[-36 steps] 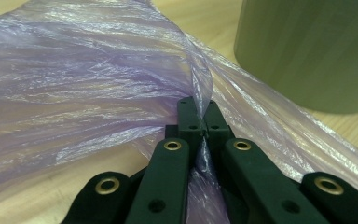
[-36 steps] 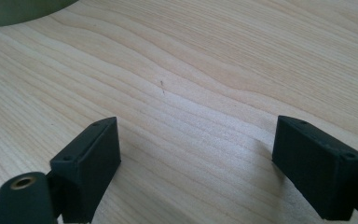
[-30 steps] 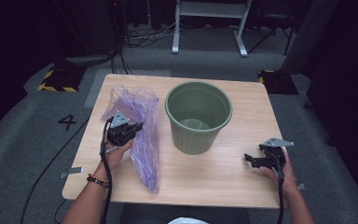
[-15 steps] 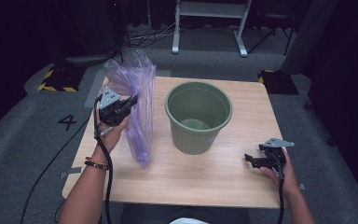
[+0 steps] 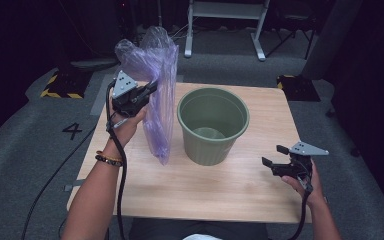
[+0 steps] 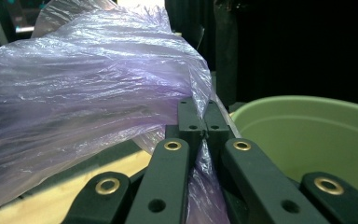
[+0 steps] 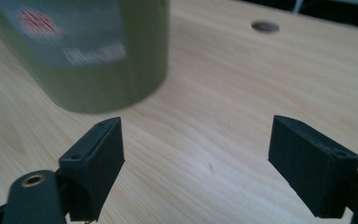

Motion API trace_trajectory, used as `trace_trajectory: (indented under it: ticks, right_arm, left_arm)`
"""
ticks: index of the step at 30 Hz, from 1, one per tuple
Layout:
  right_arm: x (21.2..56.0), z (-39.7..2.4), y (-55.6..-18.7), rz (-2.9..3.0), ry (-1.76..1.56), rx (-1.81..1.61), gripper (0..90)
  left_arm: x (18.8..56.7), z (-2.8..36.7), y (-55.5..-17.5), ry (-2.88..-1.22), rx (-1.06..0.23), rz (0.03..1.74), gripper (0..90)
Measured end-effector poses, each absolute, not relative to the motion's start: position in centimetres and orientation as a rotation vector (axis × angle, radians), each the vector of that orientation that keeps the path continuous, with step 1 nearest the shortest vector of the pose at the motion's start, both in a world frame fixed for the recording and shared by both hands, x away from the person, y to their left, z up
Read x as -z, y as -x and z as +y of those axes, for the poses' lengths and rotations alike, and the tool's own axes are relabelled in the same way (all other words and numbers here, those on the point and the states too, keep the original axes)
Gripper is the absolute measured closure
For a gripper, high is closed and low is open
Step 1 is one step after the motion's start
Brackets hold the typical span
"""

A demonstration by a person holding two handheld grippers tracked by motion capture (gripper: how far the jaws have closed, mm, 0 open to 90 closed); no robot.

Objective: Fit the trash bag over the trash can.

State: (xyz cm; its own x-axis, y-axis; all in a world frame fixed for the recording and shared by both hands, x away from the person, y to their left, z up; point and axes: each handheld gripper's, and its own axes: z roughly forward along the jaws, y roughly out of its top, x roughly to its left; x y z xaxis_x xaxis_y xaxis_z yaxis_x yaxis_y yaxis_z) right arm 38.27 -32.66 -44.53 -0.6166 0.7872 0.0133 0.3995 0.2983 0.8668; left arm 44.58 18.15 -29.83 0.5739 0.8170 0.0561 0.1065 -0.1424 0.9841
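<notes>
I have the purple plastic bag [image 5: 156, 85] pinched in my left tongs [image 5: 150, 90], which are clenched on a fold of the film near its upper part, as the left gripper view shows with the jaws pressed together on the plastic [image 6: 204, 122]. The bag hangs in the air just left of the green bucket [image 5: 213, 125], its lower end dangling close above the surface [image 5: 230, 190]. My right tongs [image 5: 275, 156] are released, jaws wide apart with nothing between them, hovering low over the wood to the right of the bucket. I judge this the lifting step before lining the bucket. Next I need the free tongs to catch the bag's mouth and spread it over the rim.
</notes>
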Motion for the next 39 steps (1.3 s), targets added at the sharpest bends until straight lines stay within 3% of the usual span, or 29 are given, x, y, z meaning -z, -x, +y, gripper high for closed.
trace_trajectory:
  ticks: [19,39]
  right_arm:
    - [33.7,-26.3,-37.5,2.073,-0.757,-1.485,24.6]
    - [29.4,-16.7,-40.0,2.141,-0.637,-1.596,18.0]
  left_arm:
    - [21.9,11.3,-45.4,-1.619,-0.839,0.638,89.5]
    - [18.9,5.2,-44.8,-1.54,-0.811,0.534,89.5]
